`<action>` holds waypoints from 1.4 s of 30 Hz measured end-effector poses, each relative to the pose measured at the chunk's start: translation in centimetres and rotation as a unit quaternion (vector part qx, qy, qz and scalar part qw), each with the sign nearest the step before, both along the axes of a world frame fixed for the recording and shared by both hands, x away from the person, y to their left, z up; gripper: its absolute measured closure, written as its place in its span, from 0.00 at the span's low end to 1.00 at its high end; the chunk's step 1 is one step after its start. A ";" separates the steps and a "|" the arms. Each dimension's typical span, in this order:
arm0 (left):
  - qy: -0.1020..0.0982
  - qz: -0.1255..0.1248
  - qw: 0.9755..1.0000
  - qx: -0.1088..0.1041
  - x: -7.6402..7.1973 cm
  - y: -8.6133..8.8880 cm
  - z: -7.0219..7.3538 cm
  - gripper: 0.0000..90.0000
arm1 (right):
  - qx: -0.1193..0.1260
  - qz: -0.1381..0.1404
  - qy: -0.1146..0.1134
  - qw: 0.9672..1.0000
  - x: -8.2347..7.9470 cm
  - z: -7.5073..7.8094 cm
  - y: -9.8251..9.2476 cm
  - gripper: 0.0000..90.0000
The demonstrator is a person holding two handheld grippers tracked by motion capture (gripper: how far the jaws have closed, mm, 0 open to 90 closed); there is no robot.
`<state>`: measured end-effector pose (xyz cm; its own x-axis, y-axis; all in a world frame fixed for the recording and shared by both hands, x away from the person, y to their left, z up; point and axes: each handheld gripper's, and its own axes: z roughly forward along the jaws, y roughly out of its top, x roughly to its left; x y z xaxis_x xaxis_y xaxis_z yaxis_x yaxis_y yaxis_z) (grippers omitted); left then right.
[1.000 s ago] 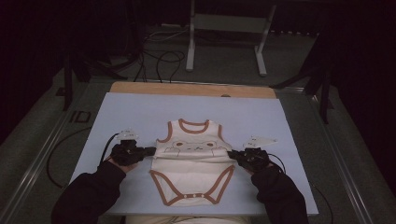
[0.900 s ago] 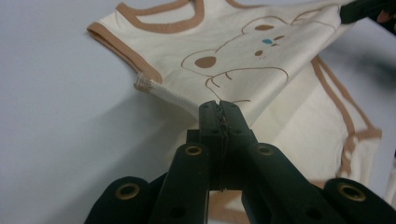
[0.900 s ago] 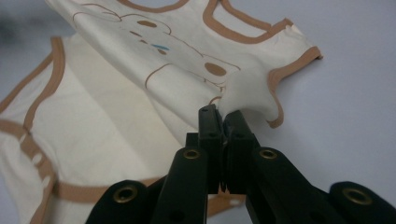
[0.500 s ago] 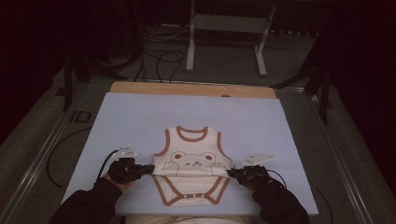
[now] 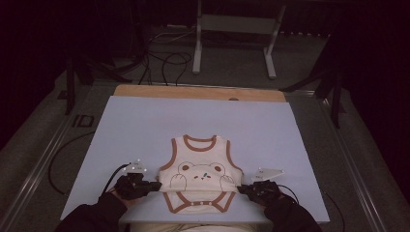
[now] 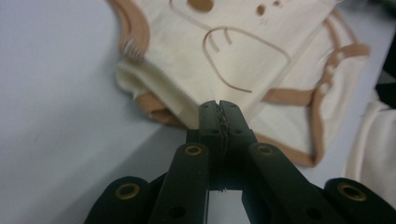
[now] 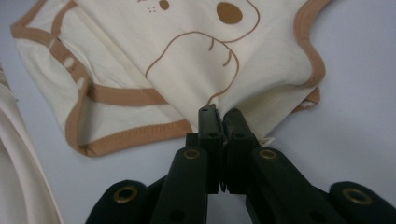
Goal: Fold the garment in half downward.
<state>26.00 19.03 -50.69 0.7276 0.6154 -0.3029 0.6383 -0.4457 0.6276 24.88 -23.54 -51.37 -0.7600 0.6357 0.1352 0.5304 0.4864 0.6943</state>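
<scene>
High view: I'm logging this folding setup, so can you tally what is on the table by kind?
Baby bodysuit, cream with brown trim and a bear print: 1
Handheld grippers, left gripper and right gripper, each shut on a side edge of the bodysuit: 2
Lavender table sheet: 1
Total: 4

Cream baby bodysuit (image 5: 200,179), brown trim, bear print on the chest. Lies front up near the light blue table's (image 5: 145,125) near edge, neck pointing away, snap crotch toward the person. Side seams pinched up at waist level.
</scene>
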 end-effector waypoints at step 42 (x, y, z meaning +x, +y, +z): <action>-0.097 -0.016 0.995 -0.017 0.2 0.7 3.6 0.23 | 0.037 -0.016 -0.049 0.998 1.1 3.3 -0.5 0.12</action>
<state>26.24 19.69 -47.10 0.7932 0.5830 -0.1759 0.4900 -0.4395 0.7528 25.98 -24.06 -48.05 -0.7518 0.6504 0.1084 0.4724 0.4166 0.7767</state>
